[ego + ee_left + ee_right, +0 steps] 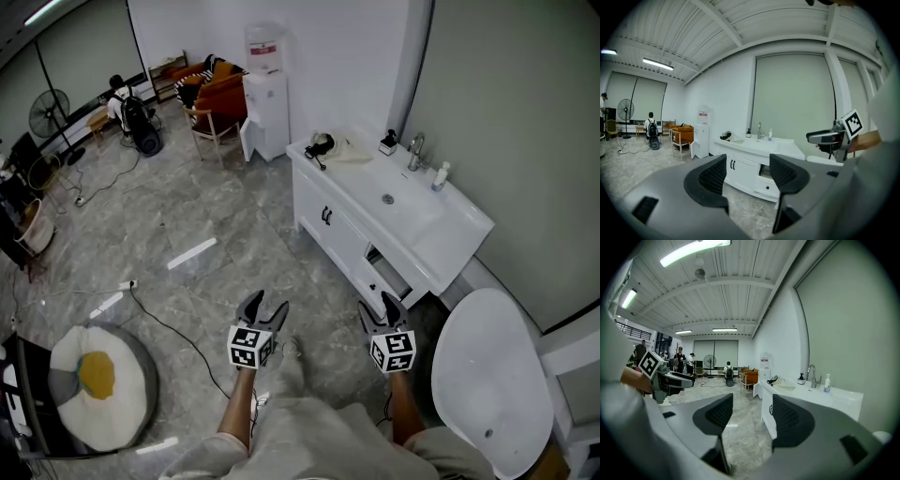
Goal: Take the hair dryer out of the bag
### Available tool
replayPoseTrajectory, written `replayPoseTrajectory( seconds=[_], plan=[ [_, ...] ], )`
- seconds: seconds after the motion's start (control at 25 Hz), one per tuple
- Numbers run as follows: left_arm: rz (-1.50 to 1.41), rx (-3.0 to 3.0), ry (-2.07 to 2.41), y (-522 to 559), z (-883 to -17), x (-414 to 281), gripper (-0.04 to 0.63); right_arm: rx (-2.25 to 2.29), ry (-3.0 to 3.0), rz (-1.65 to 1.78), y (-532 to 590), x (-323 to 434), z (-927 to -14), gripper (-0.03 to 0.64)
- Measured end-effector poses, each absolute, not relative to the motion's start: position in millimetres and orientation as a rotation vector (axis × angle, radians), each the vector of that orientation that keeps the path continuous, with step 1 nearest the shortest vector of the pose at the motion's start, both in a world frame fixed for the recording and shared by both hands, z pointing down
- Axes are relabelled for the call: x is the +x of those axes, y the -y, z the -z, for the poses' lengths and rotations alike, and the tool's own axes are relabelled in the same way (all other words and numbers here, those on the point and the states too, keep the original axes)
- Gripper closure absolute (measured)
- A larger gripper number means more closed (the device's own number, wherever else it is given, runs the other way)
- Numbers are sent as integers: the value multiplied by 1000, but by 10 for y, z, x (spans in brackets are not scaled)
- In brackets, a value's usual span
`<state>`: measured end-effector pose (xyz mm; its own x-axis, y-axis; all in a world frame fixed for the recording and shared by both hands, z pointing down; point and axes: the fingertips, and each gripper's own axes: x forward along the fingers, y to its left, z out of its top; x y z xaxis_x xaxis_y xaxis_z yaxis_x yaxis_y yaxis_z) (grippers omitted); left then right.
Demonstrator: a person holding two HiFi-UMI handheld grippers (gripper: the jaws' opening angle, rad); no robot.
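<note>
HANDS FREE, TARGET AHEAD: Over a grey marble floor (187,216), the left gripper (265,307) and the right gripper (378,307) hover side by side, each with its jaws spread wide and nothing between them, both pointing toward a white vanity (459,225). A white toilet (487,375) sits just to the right of the right gripper, and an egg-shaped cushion (94,375) lies well off to the left. A lower drawer (382,270) of the vanity stands ajar, and a faucet (415,150) and a soap bottle (440,175) line the wall side of the basin. The black hair dryer (321,145) lies at the counter's far end, at the mouth of a pale bag (352,150), well apart from both grippers; how much of it sits inside cannot be told. Beyond stand a water dispenser (265,94), orange chairs (220,89) and a person with a backpack (120,101)
</note>
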<state>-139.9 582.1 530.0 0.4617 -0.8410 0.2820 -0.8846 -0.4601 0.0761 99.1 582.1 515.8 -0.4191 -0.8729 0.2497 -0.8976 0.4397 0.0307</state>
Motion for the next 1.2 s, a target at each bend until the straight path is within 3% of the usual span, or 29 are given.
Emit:
replayPoseTrajectory(
  seconds=[1.2],
  plan=[
    [-280,2578,1382,-2325,-5115,-2192,330,1634,2377,-122,-2512,144,-4912,370]
  ],
)
